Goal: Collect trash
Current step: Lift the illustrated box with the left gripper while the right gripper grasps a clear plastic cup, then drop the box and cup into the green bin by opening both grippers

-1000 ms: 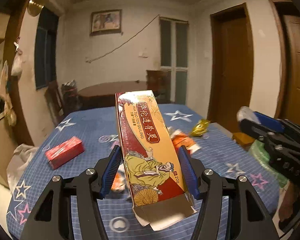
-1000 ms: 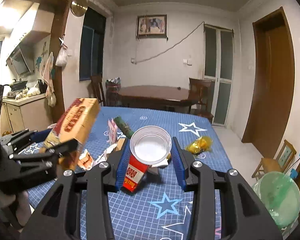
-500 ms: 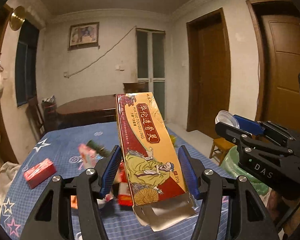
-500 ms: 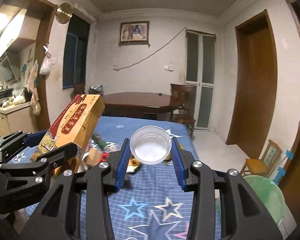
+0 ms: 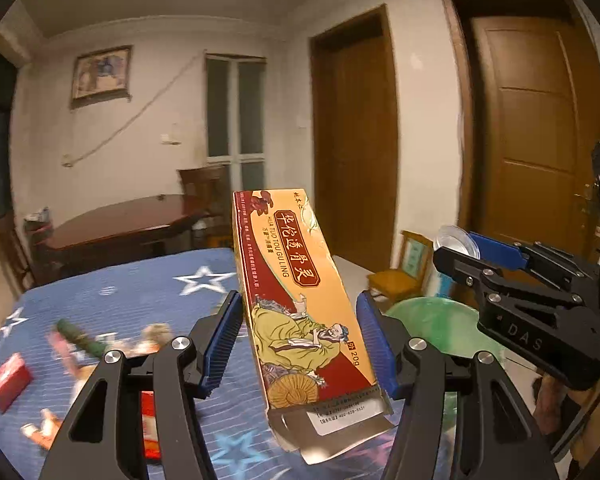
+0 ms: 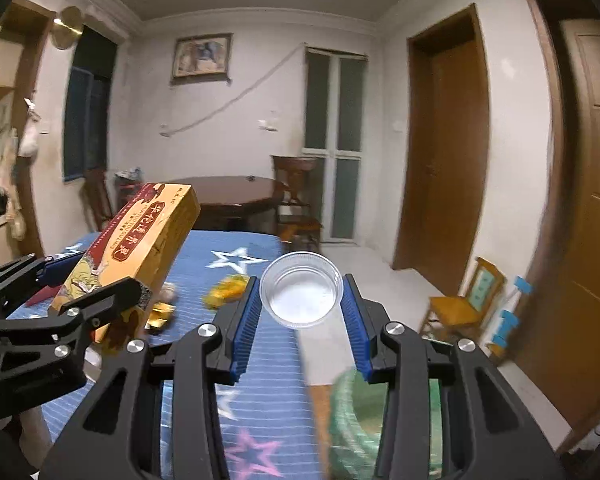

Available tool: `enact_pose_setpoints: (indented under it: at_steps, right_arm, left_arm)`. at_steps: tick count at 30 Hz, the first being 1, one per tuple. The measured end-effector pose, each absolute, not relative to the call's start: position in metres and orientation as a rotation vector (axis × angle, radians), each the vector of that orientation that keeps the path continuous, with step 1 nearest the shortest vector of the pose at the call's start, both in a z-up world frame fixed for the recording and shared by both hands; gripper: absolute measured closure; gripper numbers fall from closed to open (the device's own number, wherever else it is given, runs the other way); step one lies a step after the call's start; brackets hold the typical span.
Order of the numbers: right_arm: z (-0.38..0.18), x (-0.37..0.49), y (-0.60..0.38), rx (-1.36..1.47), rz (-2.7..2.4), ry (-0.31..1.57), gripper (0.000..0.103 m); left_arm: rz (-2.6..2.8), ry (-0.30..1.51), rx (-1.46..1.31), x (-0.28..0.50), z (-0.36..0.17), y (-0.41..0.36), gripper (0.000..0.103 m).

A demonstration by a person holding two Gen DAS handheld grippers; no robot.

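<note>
My left gripper (image 5: 300, 340) is shut on a long yellow and red cardboard box (image 5: 300, 300), held up above the blue star-patterned table (image 5: 120, 292). The box also shows in the right wrist view (image 6: 136, 248). My right gripper (image 6: 302, 320) is shut on a clear plastic cup (image 6: 301, 290), held in the air past the table's right edge. The cup and right gripper show in the left wrist view (image 5: 458, 240). A green-lined trash bin (image 6: 356, 420) stands on the floor below the right gripper; it also shows in the left wrist view (image 5: 440, 324).
Loose trash lies on the table: a red box (image 5: 8, 380), a dark green tube (image 5: 76, 336), wrappers (image 6: 224, 294). A small wooden chair (image 6: 464, 304) stands by the brown doors. A round wooden table (image 6: 224, 192) stands at the back.
Both grippers have swung right with their loads, away from the table middle and toward the green bin, which now sits lower and closer in both views.
</note>
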State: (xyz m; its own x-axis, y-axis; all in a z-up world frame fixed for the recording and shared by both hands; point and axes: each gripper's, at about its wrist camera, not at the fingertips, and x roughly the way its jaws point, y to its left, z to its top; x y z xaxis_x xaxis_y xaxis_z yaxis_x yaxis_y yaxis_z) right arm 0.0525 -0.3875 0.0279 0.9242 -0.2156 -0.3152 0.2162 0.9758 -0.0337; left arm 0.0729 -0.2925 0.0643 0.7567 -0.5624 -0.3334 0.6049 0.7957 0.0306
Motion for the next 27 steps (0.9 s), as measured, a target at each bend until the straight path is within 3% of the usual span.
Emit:
enact_pose_setpoints:
  at_steps: [7, 8, 10, 11, 16, 19, 21, 22, 23, 25, 27]
  right_arm:
    - [0.009, 0.054, -0.448, 0.04, -0.309, 0.435, 0.064]
    - [0.005, 0.054, -0.457, 0.048, -0.32, 0.453, 0.064]
    - [-0.005, 0.055, -0.476, 0.075, -0.335, 0.49, 0.064]
    - [-0.01, 0.056, -0.484, 0.085, -0.343, 0.508, 0.064]
    - [-0.042, 0.065, -0.525, 0.13, -0.387, 0.594, 0.064]
    - [-0.078, 0.081, -0.547, 0.212, -0.32, 0.722, 0.064]
    - [-0.102, 0.09, -0.557, 0.266, -0.295, 0.807, 0.054]
    - [-0.107, 0.088, -0.56, 0.278, -0.311, 0.805, 0.045]
    - [-0.107, 0.085, -0.563, 0.288, -0.31, 0.79, 0.042]
    - [-0.104, 0.078, -0.563, 0.3, -0.317, 0.756, 0.042]
    - [-0.098, 0.073, -0.563, 0.301, -0.32, 0.73, 0.042]
  left_arm:
    - [-0.79, 0.415, 0.155, 0.096, 0.051, -0.38, 0.043]
    - [-0.821, 0.437, 0.157, 0.1, 0.048, -0.398, 0.045]
    - [-0.864, 0.481, 0.163, 0.116, 0.039, -0.417, 0.066]
    - [-0.901, 0.526, 0.15, 0.117, 0.03, -0.431, 0.066]
    - [-0.951, 0.644, 0.19, 0.148, -0.009, -0.492, 0.067]
    - [-0.905, 0.765, 0.229, 0.188, -0.059, -0.537, 0.067]
    - [-0.885, 0.815, 0.203, 0.199, -0.072, -0.541, 0.067]
    - [-0.887, 0.825, 0.194, 0.203, -0.076, -0.541, 0.064]
    - [-0.885, 0.82, 0.205, 0.207, -0.08, -0.54, 0.055]
    - [-0.873, 0.801, 0.217, 0.21, -0.084, -0.527, 0.046]
    - [-0.862, 0.801, 0.206, 0.208, -0.084, -0.516, 0.045]
